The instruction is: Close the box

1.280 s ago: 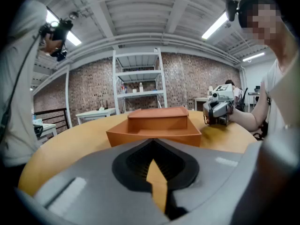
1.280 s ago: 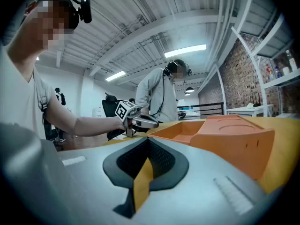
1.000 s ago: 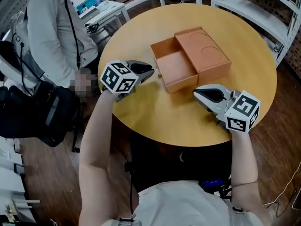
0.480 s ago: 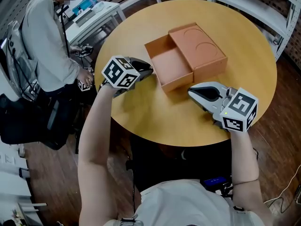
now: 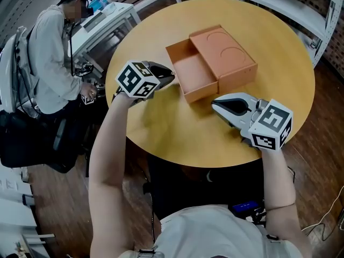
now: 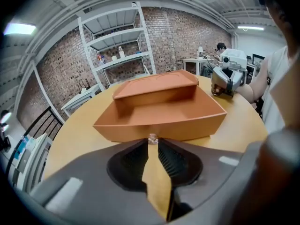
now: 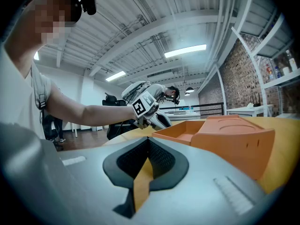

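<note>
An orange box (image 5: 223, 55) lies on the round wooden table (image 5: 177, 130), and its inner tray (image 5: 191, 74) is slid out to the left and stands open and empty. My left gripper (image 5: 171, 78) hovers just left of the tray's near corner. Its jaws are closing, with the tips nearly together and nothing between them. In the left gripper view the tray wall (image 6: 159, 125) is right ahead of the left gripper (image 6: 152, 140). My right gripper (image 5: 215, 104) sits shut and empty on the table, in front of the box's near side. The right gripper view shows the box (image 7: 234, 135) at right.
A person (image 5: 51, 58) stands to the left of the table beside a white side table (image 5: 110, 15). A black bag (image 5: 32, 138) is at the left on the floor. White shelving (image 5: 279, 4) stands behind the table at right.
The bystander has stepped back from the table's left edge. My two grippers have hardly shifted relative to the box; the right one has edged slightly left.
</note>
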`<action>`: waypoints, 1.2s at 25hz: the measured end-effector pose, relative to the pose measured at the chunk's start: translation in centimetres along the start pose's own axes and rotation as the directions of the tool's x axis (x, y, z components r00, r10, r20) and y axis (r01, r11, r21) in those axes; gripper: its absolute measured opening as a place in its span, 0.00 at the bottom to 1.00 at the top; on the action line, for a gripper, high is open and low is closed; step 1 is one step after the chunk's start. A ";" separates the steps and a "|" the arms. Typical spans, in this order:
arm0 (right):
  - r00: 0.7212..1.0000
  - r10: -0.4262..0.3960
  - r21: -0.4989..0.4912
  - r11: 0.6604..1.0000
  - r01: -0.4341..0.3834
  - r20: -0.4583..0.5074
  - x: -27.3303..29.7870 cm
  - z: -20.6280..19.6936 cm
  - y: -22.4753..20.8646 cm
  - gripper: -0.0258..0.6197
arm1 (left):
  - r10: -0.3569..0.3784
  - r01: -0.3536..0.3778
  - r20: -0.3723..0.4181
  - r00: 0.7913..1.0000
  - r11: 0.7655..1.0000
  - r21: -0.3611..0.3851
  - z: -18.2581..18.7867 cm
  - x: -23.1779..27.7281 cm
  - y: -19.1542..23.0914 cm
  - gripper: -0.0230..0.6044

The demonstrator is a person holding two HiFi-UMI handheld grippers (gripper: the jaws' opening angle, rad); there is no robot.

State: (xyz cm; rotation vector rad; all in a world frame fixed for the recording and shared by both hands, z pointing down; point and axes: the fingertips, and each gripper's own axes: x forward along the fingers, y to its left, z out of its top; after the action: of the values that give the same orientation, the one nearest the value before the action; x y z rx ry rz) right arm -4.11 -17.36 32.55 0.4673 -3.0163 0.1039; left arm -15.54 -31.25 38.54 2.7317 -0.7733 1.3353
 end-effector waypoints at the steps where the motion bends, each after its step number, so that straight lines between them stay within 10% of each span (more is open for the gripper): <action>1: 1.000 0.000 0.000 1.000 0.000 -0.001 0.0 -0.1 0.1 0.04 | -0.003 0.003 -0.002 1.000 1.000 0.004 0.1 0.3 -0.1 0.14; 30: 1.000 -0.006 -0.009 1.000 0.006 -0.009 0.7 -0.5 0.1 0.04 | 0.035 -0.035 0.049 0.998 0.999 0.002 7.1 5.8 0.6 0.22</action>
State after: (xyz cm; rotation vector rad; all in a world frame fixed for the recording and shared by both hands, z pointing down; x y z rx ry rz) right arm -4.81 -17.41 33.11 0.4740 -3.0050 0.0921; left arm -7.50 -35.73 38.16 2.7757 -0.8262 1.2817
